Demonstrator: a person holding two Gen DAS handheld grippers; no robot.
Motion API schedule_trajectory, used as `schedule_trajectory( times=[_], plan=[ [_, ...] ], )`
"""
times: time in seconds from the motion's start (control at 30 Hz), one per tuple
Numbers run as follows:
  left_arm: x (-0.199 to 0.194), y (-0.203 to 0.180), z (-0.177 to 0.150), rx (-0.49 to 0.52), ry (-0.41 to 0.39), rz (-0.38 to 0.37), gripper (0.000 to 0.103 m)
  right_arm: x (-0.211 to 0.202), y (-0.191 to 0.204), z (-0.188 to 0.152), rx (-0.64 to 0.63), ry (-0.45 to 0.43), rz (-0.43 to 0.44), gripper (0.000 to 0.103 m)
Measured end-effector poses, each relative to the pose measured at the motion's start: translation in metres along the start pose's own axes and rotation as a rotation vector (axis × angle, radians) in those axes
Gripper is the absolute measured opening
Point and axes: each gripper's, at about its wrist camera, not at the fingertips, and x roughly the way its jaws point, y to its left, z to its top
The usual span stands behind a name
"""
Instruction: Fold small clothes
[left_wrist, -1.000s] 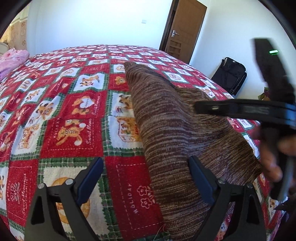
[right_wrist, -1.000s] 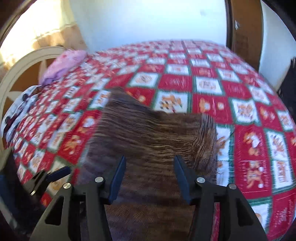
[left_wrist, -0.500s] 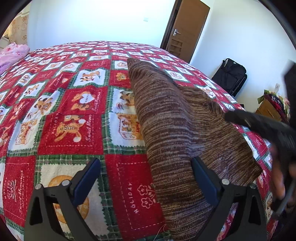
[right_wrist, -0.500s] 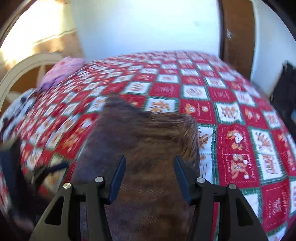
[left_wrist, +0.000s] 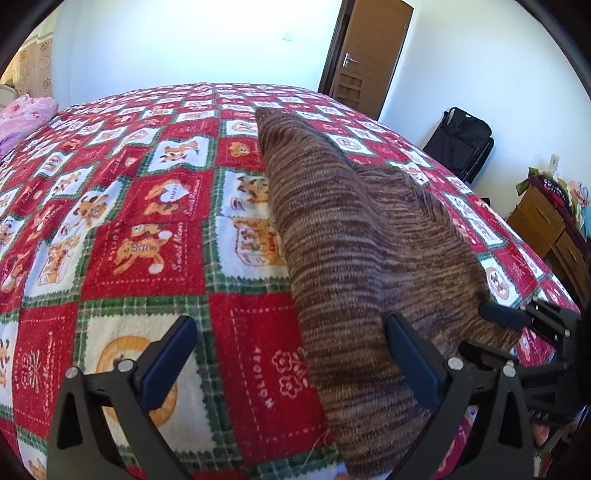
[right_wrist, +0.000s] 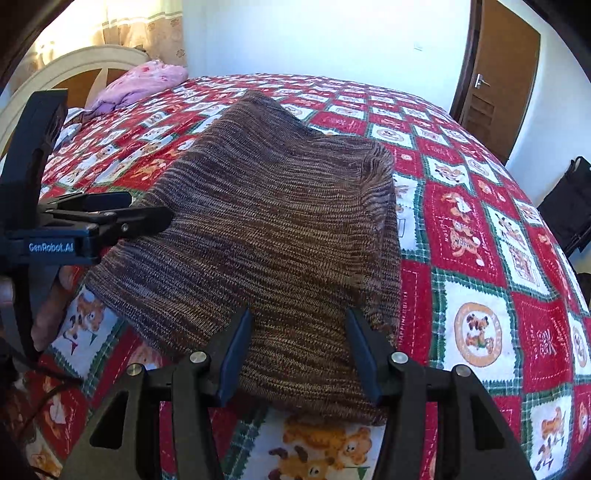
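Note:
A brown striped knit garment (left_wrist: 354, 251) lies folded on the red patchwork bedspread (left_wrist: 140, 236); it also shows in the right wrist view (right_wrist: 266, 236). My left gripper (left_wrist: 291, 354) is open and empty, straddling the garment's near left edge. My right gripper (right_wrist: 299, 354) is open and empty over the garment's near edge. The left gripper also shows at the left of the right wrist view (right_wrist: 110, 210), at the garment's left edge. The right gripper's fingers (left_wrist: 506, 317) show at the right of the left wrist view, beside the garment's right corner.
A pink pillow (right_wrist: 140, 81) and a white headboard (right_wrist: 55, 70) are at the bed's far left. A brown door (left_wrist: 369, 55), a black bag (left_wrist: 461, 144) and a wooden dresser (left_wrist: 554, 229) stand beyond the bed's right side.
The right gripper has swung down from high beside the garment to low at its right corner. The garment lies the same. The left gripper has barely moved.

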Motion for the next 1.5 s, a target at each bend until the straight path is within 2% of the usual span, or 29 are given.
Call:
schedule_trajectory(
  times=[0.1, 0.17, 0.2, 0.23, 0.3, 0.43, 0.53, 0.63, 0.77, 0.83, 0.97, 1.0, 1.07, 1.13, 1.2, 1.4, 1.5],
  plan=[
    [-0.008, 0.001, -0.005, -0.003, -0.024, 0.01, 0.103, -0.024, -0.007, 0.026, 0.057, -0.086, 0.048, 0.054],
    [-0.009, 0.003, -0.007, -0.013, -0.02, 0.009, 0.103, -0.037, -0.001, 0.054, 0.032, -0.167, 0.067, 0.054],
    [-0.01, 0.004, -0.007, -0.02, -0.023, 0.007, 0.103, -0.037, 0.003, 0.066, 0.019, -0.179, 0.081, 0.054],
    [-0.01, 0.006, -0.006, -0.028, -0.027, 0.004, 0.103, -0.034, 0.009, 0.079, 0.005, -0.184, 0.096, 0.048],
    [-0.009, 0.007, -0.006, -0.037, -0.023, -0.001, 0.103, -0.015, 0.027, 0.106, -0.044, -0.164, 0.097, 0.029],
    [-0.006, 0.006, -0.006, -0.033, -0.014, -0.009, 0.103, 0.038, 0.058, 0.137, -0.132, -0.088, 0.069, 0.028],
    [-0.002, 0.006, -0.006, -0.032, 0.006, -0.012, 0.103, 0.096, 0.055, 0.149, -0.075, 0.069, 0.101, 0.028],
    [0.001, 0.004, -0.005, -0.021, 0.02, 0.005, 0.103, 0.109, 0.045, 0.154, -0.016, 0.039, 0.133, 0.029],
    [0.0, 0.003, -0.007, -0.018, 0.019, 0.004, 0.103, 0.092, 0.037, 0.149, 0.028, 0.021, 0.164, 0.031],
    [0.0, 0.003, -0.007, -0.018, 0.018, 0.005, 0.103, 0.079, 0.034, 0.145, 0.046, 0.006, 0.185, 0.037],
    [0.001, 0.002, -0.007, -0.01, 0.022, 0.014, 0.103, 0.042, 0.02, 0.116, 0.054, -0.034, 0.207, 0.042],
    [0.001, 0.002, -0.007, -0.008, 0.022, 0.016, 0.103, 0.036, 0.017, 0.106, 0.058, -0.032, 0.199, 0.047],
    [0.001, 0.002, -0.007, -0.007, 0.024, 0.018, 0.103, 0.035, 0.009, 0.086, 0.078, -0.001, 0.197, 0.05],
    [0.002, 0.001, -0.007, -0.003, 0.027, 0.024, 0.103, 0.045, 0.007, 0.07, 0.063, 0.057, 0.161, 0.053],
    [0.003, -0.001, -0.007, 0.007, 0.032, 0.034, 0.103, 0.044, 0.007, 0.055, 0.047, 0.0, 0.141, 0.053],
    [0.005, -0.002, -0.007, 0.013, 0.037, 0.044, 0.103, 0.04, 0.008, 0.04, 0.022, -0.076, 0.134, 0.059],
    [0.004, -0.004, -0.008, 0.018, 0.038, 0.052, 0.103, 0.035, 0.007, 0.037, -0.008, -0.082, 0.141, 0.062]
  ],
)
